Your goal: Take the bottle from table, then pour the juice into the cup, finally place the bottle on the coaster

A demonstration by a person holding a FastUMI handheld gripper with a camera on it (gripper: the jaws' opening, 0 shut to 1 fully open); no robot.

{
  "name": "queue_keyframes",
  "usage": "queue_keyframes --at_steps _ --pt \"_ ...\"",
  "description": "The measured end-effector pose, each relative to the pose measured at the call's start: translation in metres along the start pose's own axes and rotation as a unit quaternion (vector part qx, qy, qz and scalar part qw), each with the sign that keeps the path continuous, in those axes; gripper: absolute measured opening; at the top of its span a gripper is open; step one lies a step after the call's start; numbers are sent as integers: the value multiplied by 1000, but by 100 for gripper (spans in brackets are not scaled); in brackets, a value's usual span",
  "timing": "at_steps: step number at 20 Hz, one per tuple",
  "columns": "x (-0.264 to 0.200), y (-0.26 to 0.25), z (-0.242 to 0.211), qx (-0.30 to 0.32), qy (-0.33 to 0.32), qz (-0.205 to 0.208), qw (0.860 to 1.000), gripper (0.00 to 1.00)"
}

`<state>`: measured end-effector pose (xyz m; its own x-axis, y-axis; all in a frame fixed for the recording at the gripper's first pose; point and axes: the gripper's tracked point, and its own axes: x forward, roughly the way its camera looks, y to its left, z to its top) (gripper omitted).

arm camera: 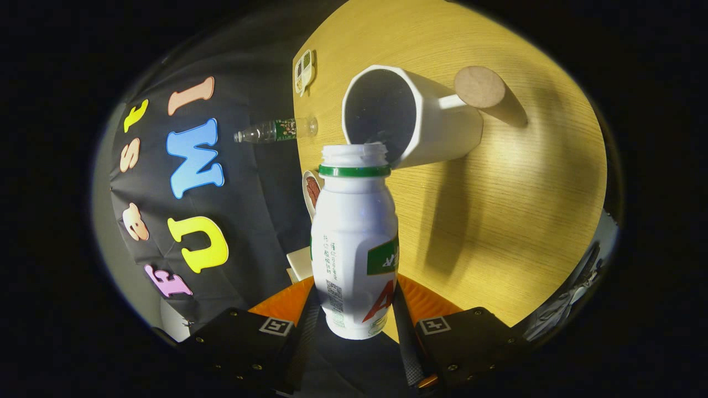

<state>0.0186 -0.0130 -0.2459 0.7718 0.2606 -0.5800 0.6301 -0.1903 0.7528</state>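
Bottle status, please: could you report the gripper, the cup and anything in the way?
Gripper shut on bottle. Bottle uncapped, mouth at the cup rim. Coaster beyond the cup. Nothing between mouth and cup.

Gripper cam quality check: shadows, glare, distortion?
Gripper view: strong fisheye bend and a tilted scene; hard shadows from the cup and coaster across the table; bottle, held between the jaws, is sharp with slight blue-tinged glare on its shoulder.

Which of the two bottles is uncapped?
The white bottle gripped between the tool's fingers: its mouth is open, beside the cup. The clear bottle beyond the table's edge looks capped.
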Motion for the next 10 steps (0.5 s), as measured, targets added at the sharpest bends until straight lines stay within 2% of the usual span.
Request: queue_keyframes --at_steps 10 --pt "2 5 -4 24 7 -3 1000 68"
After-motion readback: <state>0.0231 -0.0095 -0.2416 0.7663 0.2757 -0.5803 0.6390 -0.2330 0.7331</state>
